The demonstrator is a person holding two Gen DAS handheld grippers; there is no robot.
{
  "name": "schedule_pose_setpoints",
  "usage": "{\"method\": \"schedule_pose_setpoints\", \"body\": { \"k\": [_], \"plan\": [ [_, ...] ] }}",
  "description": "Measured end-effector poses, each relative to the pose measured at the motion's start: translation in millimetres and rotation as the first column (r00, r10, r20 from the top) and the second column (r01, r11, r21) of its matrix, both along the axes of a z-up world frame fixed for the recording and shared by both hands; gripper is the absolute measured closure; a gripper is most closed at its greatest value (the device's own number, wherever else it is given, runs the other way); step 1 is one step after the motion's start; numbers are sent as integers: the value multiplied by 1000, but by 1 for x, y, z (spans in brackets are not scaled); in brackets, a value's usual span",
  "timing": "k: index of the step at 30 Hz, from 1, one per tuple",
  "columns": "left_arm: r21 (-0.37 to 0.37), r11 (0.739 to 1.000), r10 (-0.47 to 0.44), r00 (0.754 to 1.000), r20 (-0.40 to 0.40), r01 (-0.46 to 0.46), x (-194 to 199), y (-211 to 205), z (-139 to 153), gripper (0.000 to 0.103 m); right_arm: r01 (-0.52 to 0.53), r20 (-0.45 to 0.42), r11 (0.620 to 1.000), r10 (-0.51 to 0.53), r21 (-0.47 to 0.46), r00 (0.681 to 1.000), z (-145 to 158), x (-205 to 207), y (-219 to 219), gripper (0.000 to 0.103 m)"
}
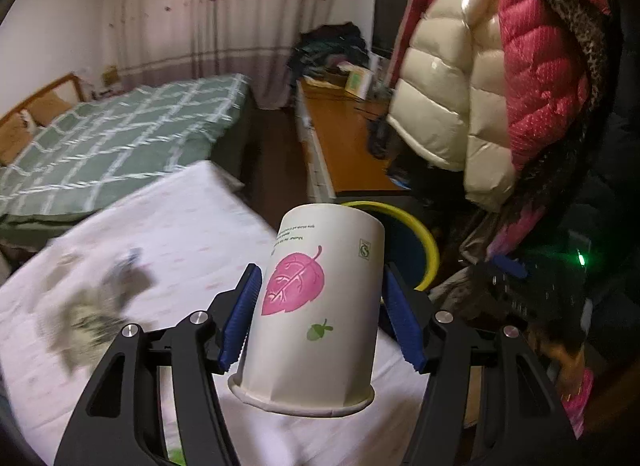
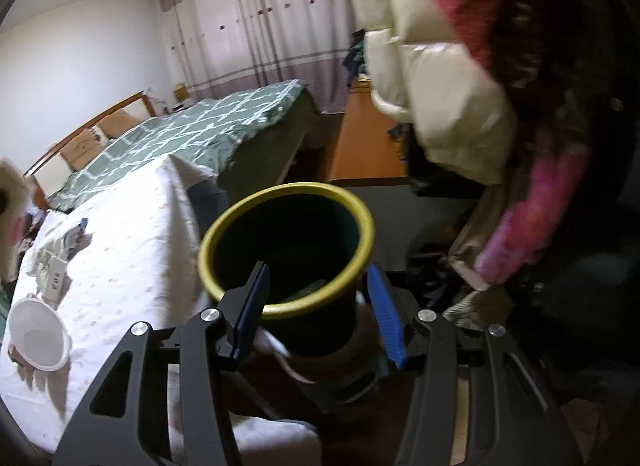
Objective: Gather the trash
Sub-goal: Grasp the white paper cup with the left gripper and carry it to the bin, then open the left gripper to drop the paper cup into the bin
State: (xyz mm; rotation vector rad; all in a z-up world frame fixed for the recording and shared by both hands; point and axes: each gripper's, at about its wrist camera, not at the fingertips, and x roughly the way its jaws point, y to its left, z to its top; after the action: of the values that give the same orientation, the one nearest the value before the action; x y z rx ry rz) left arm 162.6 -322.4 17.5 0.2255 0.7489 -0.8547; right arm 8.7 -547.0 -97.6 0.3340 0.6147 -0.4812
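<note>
My left gripper [image 1: 320, 306] is shut on a white paper cup [image 1: 316, 306] with a pink leaf print, held upside down above the white table edge. Behind it stands a dark trash bin with a yellow rim [image 1: 424, 242]. In the right wrist view my right gripper [image 2: 316, 306] is open and empty, its blue pads either side of the bin's near rim [image 2: 248, 225]. Something lies inside the bin near the bottom. Another white paper cup [image 2: 38, 336] lies on its side on the white table at the left.
A white cloth-covered table [image 1: 192, 225] carries crumpled wrappers [image 1: 92, 306] and a small white packet [image 2: 56, 280]. A green checked bed [image 1: 120, 137], an orange desk [image 1: 344, 137] and hanging puffy jackets [image 1: 480, 85] surround the bin.
</note>
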Motion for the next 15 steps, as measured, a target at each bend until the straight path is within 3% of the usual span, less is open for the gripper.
{"method": "schedule_pose_setpoints", "body": {
  "k": [6,12,14,15],
  "plan": [
    [47,997,-58,997,-57,61,9,-107,-35,42,39,10,999,-39,31,999,-11,-19,-20,54],
    [87,995,-37,997,-65,43,33,-173,-74,41,56,4,997,-56,57,998,-23,-27,-30,54],
    [102,995,-15,998,-58,21,42,-190,-85,30,62,0,996,-63,61,998,-27,-28,-32,51],
    [100,995,-1,999,-52,6,46,-195,-88,14,68,-4,996,-68,61,998,-28,-28,-33,50]
  ]
}}
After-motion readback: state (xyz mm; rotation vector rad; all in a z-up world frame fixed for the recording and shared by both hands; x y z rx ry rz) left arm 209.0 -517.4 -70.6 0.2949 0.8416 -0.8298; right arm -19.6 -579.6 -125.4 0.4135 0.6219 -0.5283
